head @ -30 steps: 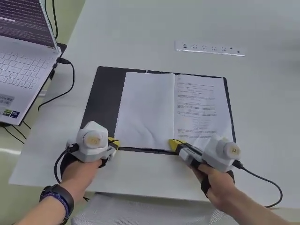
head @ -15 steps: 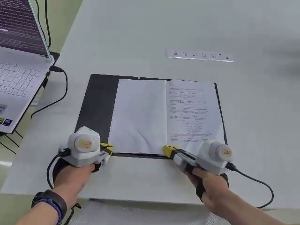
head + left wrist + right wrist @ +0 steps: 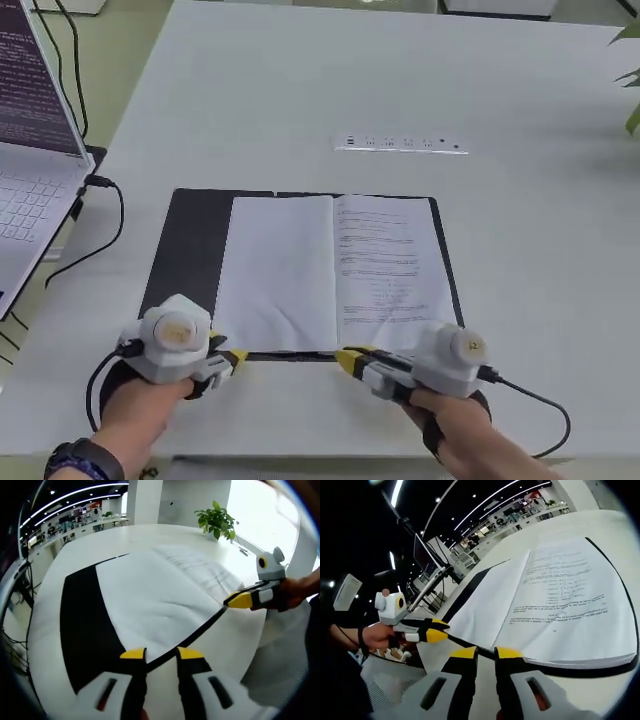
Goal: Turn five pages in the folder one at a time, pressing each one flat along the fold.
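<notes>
Both tongs, the left tongs point(image 3: 236, 357) and the right tongs point(image 3: 347, 360), are almost together with nothing between them. They rest at the near edge of the open folder point(image 3: 190, 250), which lies flat on the bench point(image 3: 300, 90). I think the risk is at the printed page point(image 3: 390, 260): a closed tip can catch several sheets together, or push the folder away.
</notes>
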